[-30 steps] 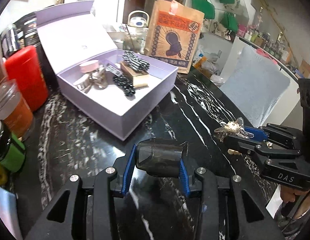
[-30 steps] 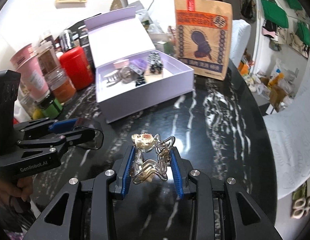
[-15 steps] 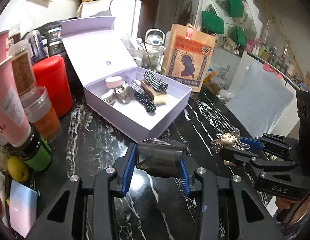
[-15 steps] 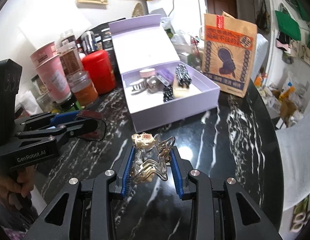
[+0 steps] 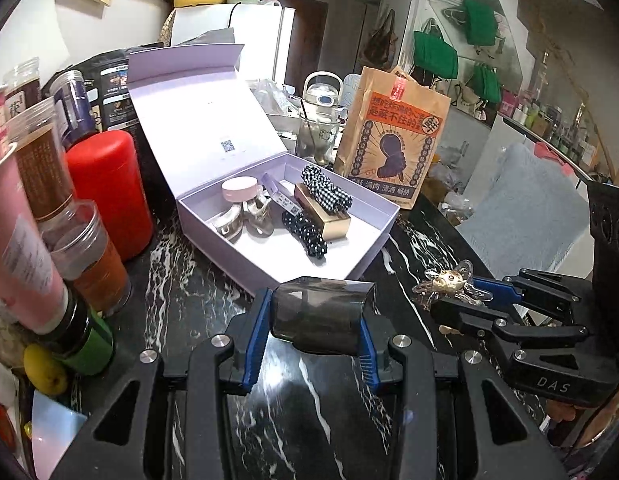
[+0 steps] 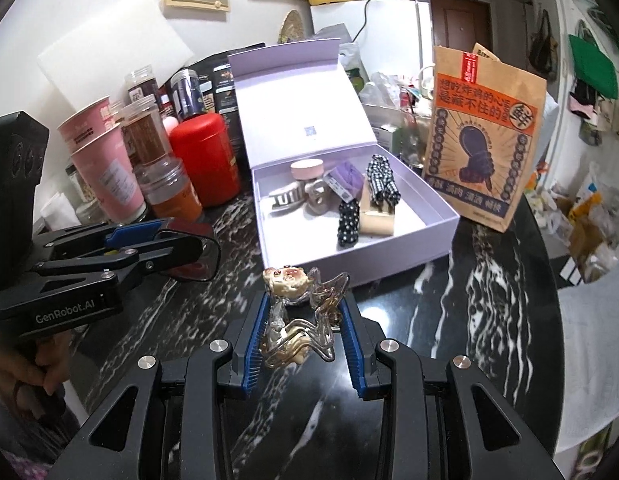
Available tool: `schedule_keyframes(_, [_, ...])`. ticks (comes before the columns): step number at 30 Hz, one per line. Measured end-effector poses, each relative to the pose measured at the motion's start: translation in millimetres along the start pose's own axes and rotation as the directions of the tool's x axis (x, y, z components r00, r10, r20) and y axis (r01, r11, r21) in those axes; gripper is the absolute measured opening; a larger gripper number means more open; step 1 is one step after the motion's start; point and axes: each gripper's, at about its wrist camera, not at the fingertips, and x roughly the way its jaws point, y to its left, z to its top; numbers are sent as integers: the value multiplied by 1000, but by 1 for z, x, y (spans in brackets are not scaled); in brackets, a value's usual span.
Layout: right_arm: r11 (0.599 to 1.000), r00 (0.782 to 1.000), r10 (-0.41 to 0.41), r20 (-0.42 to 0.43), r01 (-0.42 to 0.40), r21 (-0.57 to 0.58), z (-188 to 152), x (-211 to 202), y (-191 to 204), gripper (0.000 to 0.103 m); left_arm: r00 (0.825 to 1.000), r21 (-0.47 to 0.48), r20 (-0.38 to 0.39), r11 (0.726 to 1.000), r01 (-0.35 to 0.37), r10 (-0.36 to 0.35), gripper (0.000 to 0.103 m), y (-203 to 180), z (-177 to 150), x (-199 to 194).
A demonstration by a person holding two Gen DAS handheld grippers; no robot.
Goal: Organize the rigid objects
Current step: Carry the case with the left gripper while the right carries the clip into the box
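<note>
Between your left gripper's (image 5: 315, 320) blue pads sits a smoky translucent hair clip (image 5: 319, 312), clamped above the black marble table (image 5: 197, 280). Your right gripper (image 6: 305, 332) is clamped on a clear claw clip with a bear charm (image 6: 297, 312). Just beyond both stands the open lilac box (image 6: 389, 264) of hair accessories.

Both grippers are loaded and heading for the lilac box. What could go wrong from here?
1. The box is already crowded at the back with clips and scrunchies; only the near floor looks free, so a drop farther in could land on them.
2. The clear wavy hair clip in the right gripper is irregular and may twist or slip between the fingers.
3. The left gripper with its smoky dark clip travels close beside the right one; arriving together, they could collide.
</note>
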Motion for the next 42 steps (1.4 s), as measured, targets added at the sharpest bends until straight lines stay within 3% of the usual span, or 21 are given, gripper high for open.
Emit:
schedule_keyframes(24, [1000, 999, -2, 47, 2, -4, 77, 38, -39, 34, 999, 49, 35, 999, 2, -4, 39, 8, 80, 51])
schedule_keyframes(42, [998, 997, 64, -46, -63, 24, 69, 95, -45, 34, 994, 56, -105, 998, 19, -13, 39, 22, 66, 110])
